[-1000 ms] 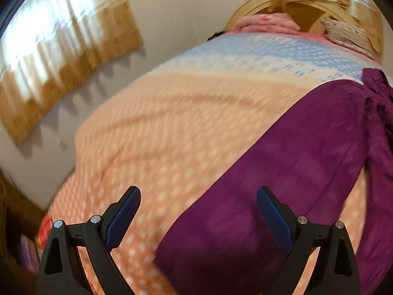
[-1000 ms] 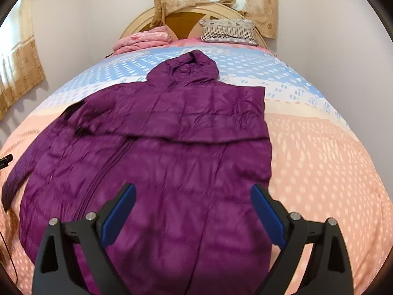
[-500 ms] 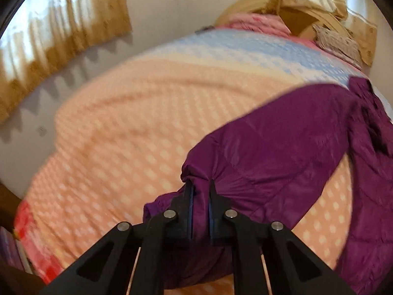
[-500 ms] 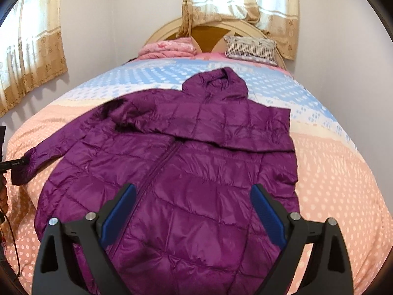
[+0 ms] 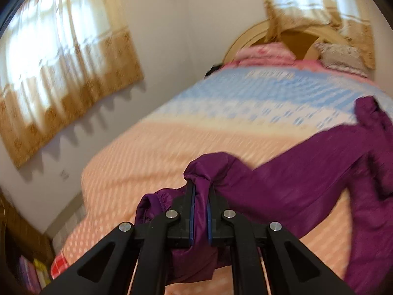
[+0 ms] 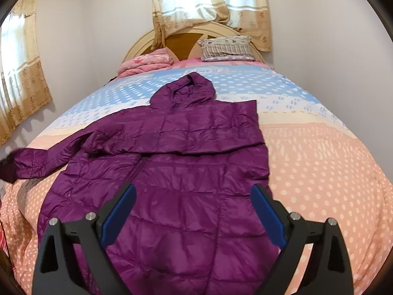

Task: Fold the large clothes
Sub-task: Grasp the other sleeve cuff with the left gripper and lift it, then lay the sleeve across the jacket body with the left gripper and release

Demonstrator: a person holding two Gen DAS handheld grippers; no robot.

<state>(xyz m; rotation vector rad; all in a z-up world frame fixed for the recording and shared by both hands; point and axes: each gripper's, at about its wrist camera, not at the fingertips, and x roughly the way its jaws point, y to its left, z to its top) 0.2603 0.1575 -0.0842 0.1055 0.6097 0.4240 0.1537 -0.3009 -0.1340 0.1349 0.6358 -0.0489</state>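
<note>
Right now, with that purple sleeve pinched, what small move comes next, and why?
Probably carry the sleeve across onto the jacket's chest. The left gripper has it clamped, the other sleeve already lies folded across, and the right gripper hovers open.

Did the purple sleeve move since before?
Yes. The left gripper is shut on the sleeve and has lifted its cuff off the bedspread, where it lay flat a second ago, toward the jacket.

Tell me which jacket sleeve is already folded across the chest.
The far sleeve, lying flat across the purple jacket; the other sleeve is stretched outward, pinched by the left gripper.
</note>
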